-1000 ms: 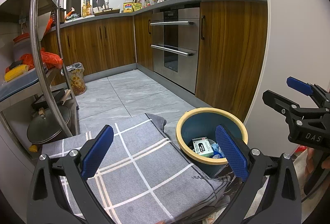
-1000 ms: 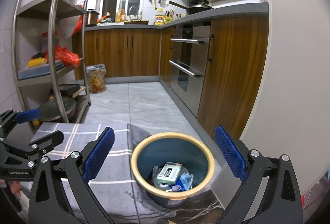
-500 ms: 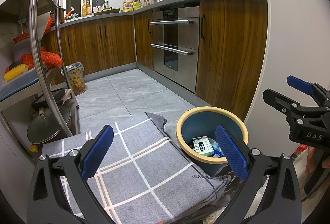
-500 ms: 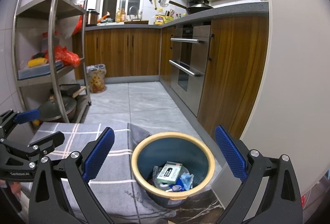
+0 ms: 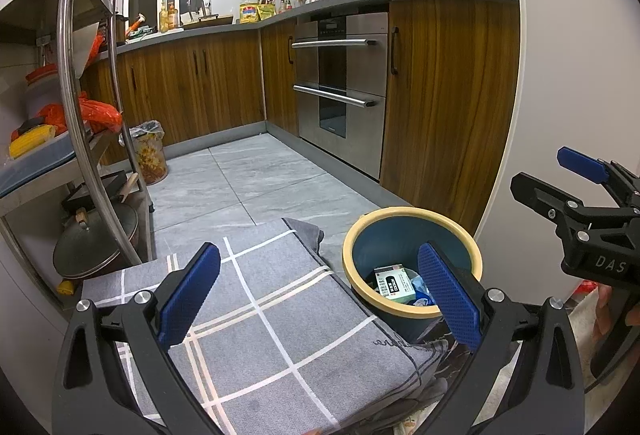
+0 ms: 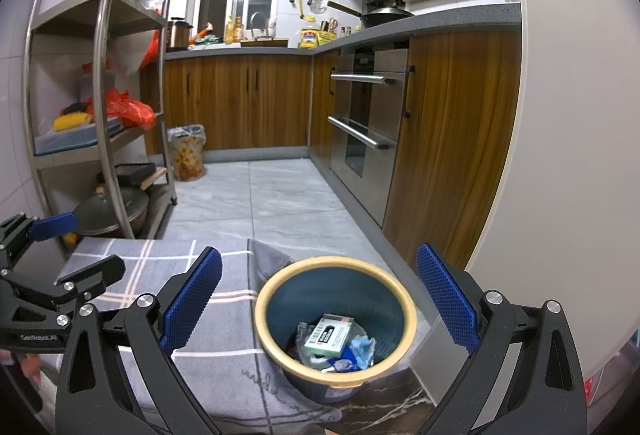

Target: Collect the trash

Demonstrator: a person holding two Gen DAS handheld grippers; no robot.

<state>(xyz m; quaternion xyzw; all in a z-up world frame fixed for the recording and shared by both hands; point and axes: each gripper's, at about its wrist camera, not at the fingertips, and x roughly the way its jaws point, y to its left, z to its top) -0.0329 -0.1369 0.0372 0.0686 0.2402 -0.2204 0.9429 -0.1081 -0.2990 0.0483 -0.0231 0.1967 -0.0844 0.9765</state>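
Left wrist view: left gripper (image 5: 319,289) hung spread wide with nothing between its blue pads, over the grey checked cloth (image 5: 256,319) that lay just left of the waste bin (image 5: 412,263). Bin was blue with a yellow rim and stood on the floor beside the cloth's right edge. Inside the bin lay a green-and-white carton (image 5: 390,283) on top of crumpled blue and clear wrappers (image 6: 362,349). Right wrist view: right gripper (image 6: 319,291) was likewise spread, empty, held above the bin with the bin's mouth framed between its fingers. Beyond the bin, wood-fronted cabinets (image 6: 448,139) ran along its right; a steel shelf rack (image 6: 104,83) stood far left of it.
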